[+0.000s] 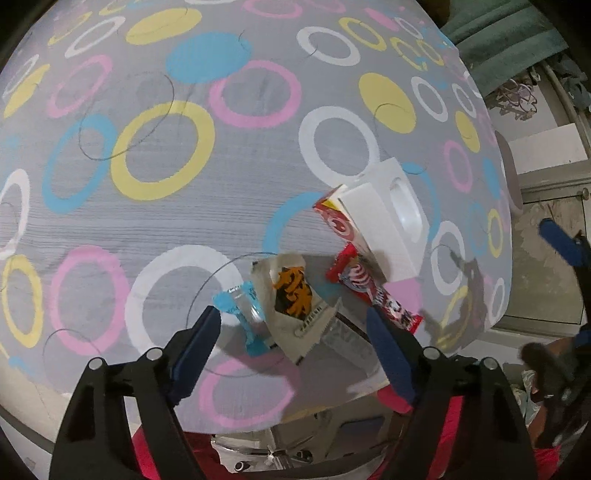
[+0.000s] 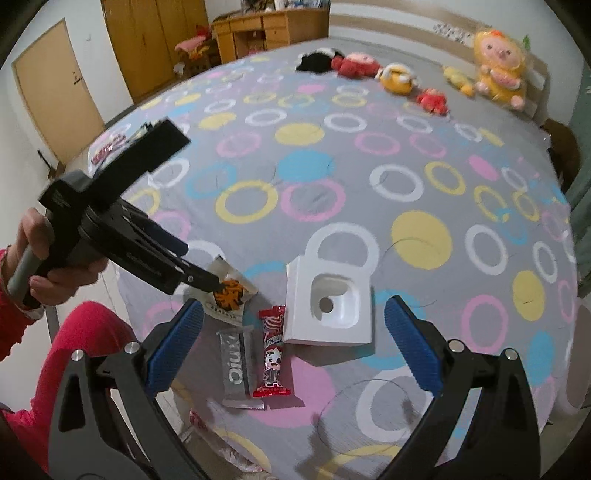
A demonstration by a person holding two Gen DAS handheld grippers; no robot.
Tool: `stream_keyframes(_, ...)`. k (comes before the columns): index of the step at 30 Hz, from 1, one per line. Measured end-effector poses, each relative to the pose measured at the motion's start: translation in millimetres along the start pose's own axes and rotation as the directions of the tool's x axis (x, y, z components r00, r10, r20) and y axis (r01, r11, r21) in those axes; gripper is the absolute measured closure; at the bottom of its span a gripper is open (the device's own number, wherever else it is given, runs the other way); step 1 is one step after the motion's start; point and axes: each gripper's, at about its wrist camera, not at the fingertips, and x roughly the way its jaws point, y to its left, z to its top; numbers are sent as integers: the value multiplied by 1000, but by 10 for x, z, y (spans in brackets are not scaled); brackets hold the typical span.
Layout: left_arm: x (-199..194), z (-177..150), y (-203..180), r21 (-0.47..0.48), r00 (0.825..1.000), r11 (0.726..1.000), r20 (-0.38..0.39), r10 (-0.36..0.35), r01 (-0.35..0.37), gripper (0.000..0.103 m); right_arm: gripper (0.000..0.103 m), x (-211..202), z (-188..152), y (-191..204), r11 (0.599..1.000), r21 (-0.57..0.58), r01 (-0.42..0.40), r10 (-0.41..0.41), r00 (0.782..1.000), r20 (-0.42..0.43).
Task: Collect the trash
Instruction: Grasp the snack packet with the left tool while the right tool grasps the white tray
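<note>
Several wrappers lie on the circle-patterned bed sheet (image 2: 332, 155). A white wrapper with an orange and black print (image 1: 291, 295) (image 2: 231, 293) lies by a blue and clear wrapper (image 1: 242, 310). A red candy wrapper (image 1: 373, 288) (image 2: 272, 354) and a silver wrapper (image 2: 236, 363) lie beside a white moulded tray (image 1: 391, 221) (image 2: 332, 306). A red carton (image 1: 338, 218) shows under the tray. My left gripper (image 1: 295, 328) is open just above the printed wrapper; it also shows in the right wrist view (image 2: 207, 273). My right gripper (image 2: 295, 354) is open above the red wrapper.
Several plush toys (image 2: 498, 66) line the far side of the bed. Wooden wardrobes and a desk (image 2: 269, 26) stand behind, a door (image 2: 55, 92) at the left. The bed's edge runs close below the wrappers. A pink plastic bag (image 2: 221, 446) sits at the edge.
</note>
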Motion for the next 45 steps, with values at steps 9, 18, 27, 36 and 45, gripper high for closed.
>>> stream_keyframes(9, 221, 96, 154, -32, 1000, 999, -20, -20, 19, 28, 7, 594, -76, -24, 1000, -4, -19, 18, 995, -95)
stream_keyframes(18, 392, 179, 172, -33, 998, 998, -28, -56, 55, 40, 7, 921, -83, -114, 1000, 20, -23, 25, 991, -133)
stream_keyframes(27, 430, 152, 205, -58, 995, 994, -23, -99, 98, 53, 33, 1116, -100, -124, 1000, 7, -25, 26, 985, -169)
stream_keyframes(36, 482, 199, 113, -57, 995, 994, -16, -96, 95, 73, 67, 1217, -133, -152, 999, 30, -38, 43, 980, -192)
stream_keyframes(45, 539, 225, 35, -27, 994, 995, -33, -100, 99, 87, 78, 1234, -157, -124, 999, 29, -30, 35, 982, -186)
